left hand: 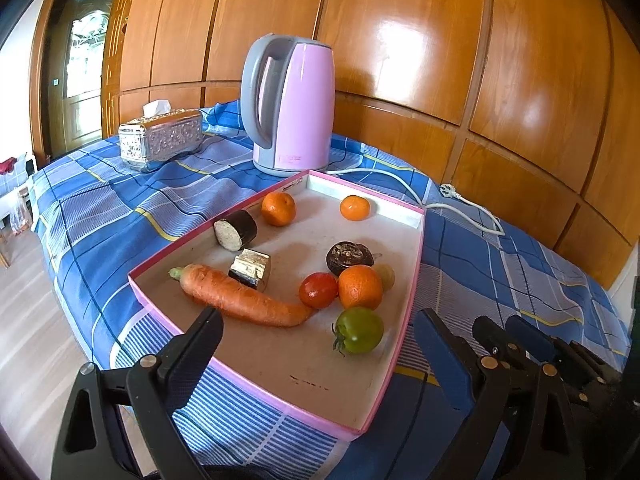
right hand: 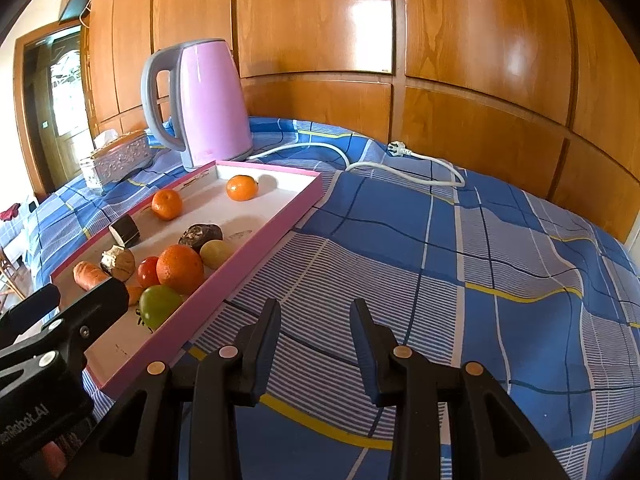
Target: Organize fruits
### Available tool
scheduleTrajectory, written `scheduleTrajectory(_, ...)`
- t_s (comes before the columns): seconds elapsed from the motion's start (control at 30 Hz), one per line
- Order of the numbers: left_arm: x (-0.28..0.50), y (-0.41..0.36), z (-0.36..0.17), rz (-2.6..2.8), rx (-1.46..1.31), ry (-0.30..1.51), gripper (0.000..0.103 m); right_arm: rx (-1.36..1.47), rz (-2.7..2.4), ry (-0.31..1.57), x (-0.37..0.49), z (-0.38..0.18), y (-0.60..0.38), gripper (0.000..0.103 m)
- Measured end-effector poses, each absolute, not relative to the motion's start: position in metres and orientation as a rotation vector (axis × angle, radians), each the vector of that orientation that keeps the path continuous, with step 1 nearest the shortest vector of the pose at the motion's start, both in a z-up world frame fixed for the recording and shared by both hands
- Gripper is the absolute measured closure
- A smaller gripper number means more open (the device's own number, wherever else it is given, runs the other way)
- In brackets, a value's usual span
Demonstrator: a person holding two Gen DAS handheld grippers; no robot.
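A pink-rimmed tray [left hand: 276,396] [right hand: 256,248] holds a carrot [left hand: 240,298], two aubergine pieces [left hand: 235,230] [left hand: 250,268], three oranges [left hand: 278,208] [left hand: 355,207] [left hand: 360,287], a red tomato [left hand: 318,290], a green tomato [left hand: 359,330] [right hand: 160,306], a dark round fruit [left hand: 349,257] and a pale fruit [right hand: 216,253]. My left gripper [left hand: 320,332] is open and empty, just above the tray's near end. My right gripper [right hand: 315,322] is open and empty over the cloth, right of the tray.
A pink kettle [left hand: 290,106] [right hand: 200,104] stands behind the tray, its white cord and plug [right hand: 400,160] lying on the blue checked cloth [right hand: 480,280]. A silver tissue box [left hand: 162,138] sits at the back left. Wooden panelling backs the table.
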State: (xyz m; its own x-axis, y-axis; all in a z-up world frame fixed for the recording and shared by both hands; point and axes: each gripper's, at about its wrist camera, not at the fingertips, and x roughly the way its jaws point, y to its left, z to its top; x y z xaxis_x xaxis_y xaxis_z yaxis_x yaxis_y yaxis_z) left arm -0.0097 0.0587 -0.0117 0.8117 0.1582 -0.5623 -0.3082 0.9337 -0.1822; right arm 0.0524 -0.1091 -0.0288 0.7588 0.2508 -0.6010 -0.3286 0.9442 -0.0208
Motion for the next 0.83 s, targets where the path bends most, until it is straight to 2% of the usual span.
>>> scheduleTrajectory(0.3, -0.0143, 0.0619, -0.0114, 0.25, -0.299, 0.578, 0.0, -0.131, 0.322, 0.629, 0.0511, -0.0279, -0.1085, 0.067)
scheduleTrajectory(0.83, -0.0128, 0.0575, -0.0085, 0.228, -0.271, 0.558, 0.002, -0.142, 0.32, 0.633, 0.0517, -0.0291, -0.1076, 0.067)
